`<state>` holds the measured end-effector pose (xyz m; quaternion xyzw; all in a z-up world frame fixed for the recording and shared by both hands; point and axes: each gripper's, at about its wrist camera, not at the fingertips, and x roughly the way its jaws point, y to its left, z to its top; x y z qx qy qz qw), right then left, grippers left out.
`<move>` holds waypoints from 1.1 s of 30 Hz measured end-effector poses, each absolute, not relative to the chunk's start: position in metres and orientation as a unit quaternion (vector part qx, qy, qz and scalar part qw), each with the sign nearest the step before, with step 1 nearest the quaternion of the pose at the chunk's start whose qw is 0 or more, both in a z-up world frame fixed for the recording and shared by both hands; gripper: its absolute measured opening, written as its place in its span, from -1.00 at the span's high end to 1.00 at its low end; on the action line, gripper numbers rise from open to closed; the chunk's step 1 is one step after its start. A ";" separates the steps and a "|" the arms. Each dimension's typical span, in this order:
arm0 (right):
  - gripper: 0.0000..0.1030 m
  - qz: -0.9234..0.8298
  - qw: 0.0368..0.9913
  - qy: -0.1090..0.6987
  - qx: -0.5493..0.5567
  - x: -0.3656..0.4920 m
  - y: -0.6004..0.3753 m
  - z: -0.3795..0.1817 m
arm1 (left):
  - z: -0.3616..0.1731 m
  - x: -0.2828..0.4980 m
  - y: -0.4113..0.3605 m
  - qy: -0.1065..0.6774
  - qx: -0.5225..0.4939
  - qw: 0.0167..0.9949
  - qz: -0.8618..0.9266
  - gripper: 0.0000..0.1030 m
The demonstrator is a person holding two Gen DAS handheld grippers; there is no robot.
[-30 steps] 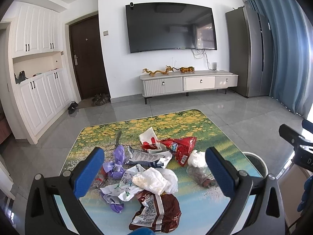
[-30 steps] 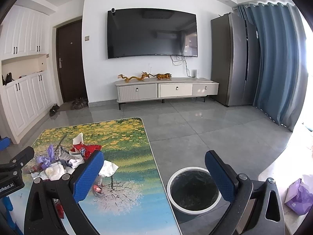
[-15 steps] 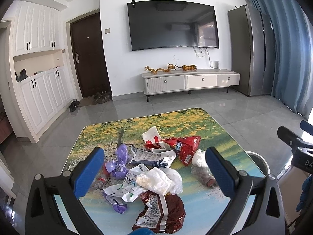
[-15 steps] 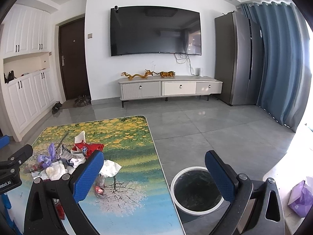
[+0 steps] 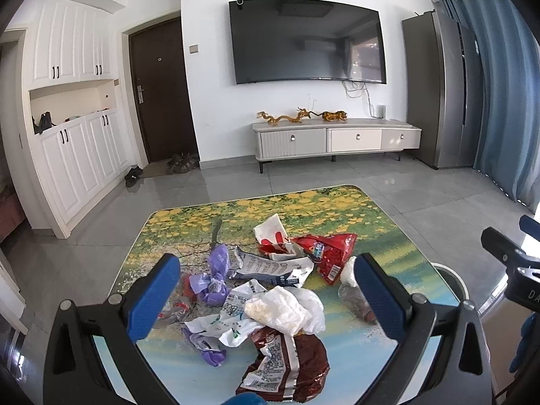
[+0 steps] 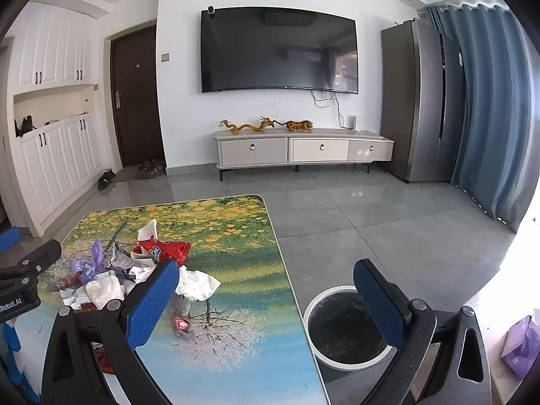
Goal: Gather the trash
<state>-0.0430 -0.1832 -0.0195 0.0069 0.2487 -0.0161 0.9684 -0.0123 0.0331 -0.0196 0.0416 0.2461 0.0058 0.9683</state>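
Note:
A heap of trash lies on the printed table [image 5: 388,236]: a brown snack bag [image 5: 287,361], a white crumpled wrapper [image 5: 280,307], purple wrappers [image 5: 212,280], a red packet [image 5: 330,253] and a clear plastic bag [image 5: 354,300]. My left gripper [image 5: 266,298] hangs open above the heap, its blue fingers either side of it. My right gripper [image 6: 266,298] is open too, over the table's right edge, with nothing between its fingers. A round white-rimmed bin [image 6: 344,330] stands on the floor right of the table [image 6: 236,337]. The red packet [image 6: 165,249] and white wrapper [image 6: 195,283] show left of the right gripper.
A TV cabinet [image 5: 337,138] stands at the far wall under a wall-mounted TV [image 5: 307,40]. White cupboards [image 5: 74,155] line the left, a fridge [image 6: 422,101] and blue curtain [image 6: 489,108] the right. Grey tiled floor [image 6: 371,209] lies between. A purple bag [image 6: 519,341] lies at the far right.
Both grippers have shifted slightly, so the room and table sit a little further right in each view. Their fingers stay equally wide, and the trash has not moved.

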 end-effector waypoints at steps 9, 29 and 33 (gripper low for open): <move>-1.00 -0.023 0.969 0.245 0.003 -0.046 -0.184 -0.019 | -0.019 -0.013 0.033 0.240 0.040 0.970 0.003 -1.00; -1.00 -0.026 0.971 0.237 0.014 -0.051 -0.188 -0.018 | -0.022 -0.013 0.028 0.255 0.050 0.966 -0.008 -1.00; -1.00 -0.038 0.972 0.230 0.022 -0.054 -0.196 -0.018 | -0.020 -0.013 0.024 0.255 0.049 0.965 -0.024 -1.00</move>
